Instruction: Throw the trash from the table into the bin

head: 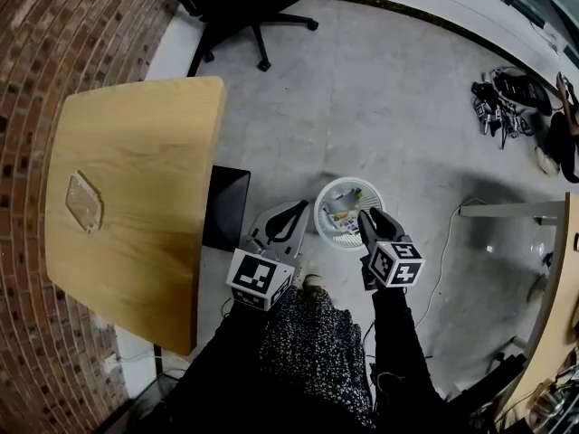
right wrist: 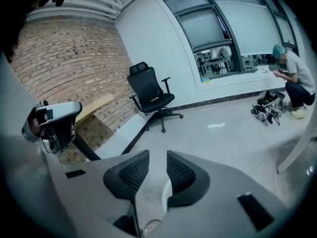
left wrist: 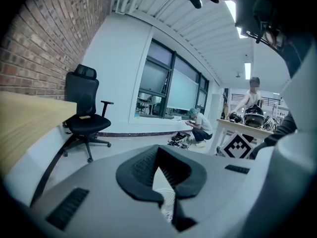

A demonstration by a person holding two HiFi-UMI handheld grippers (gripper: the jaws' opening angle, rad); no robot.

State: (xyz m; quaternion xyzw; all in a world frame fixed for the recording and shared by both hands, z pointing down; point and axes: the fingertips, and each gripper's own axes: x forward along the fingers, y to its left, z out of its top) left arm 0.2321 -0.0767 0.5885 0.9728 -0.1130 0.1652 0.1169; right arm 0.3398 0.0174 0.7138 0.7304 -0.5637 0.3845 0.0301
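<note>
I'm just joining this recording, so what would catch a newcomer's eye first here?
A white wire bin with scraps inside stands on the grey floor, by the tips of the left gripper and right gripper, both empty. To the left, the big wooden table holds only a clear hexagonal piece.

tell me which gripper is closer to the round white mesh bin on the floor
Right. The right gripper hangs over the near rim of the round white mesh bin; the left gripper sits off the bin's left side, clear of it.
</note>
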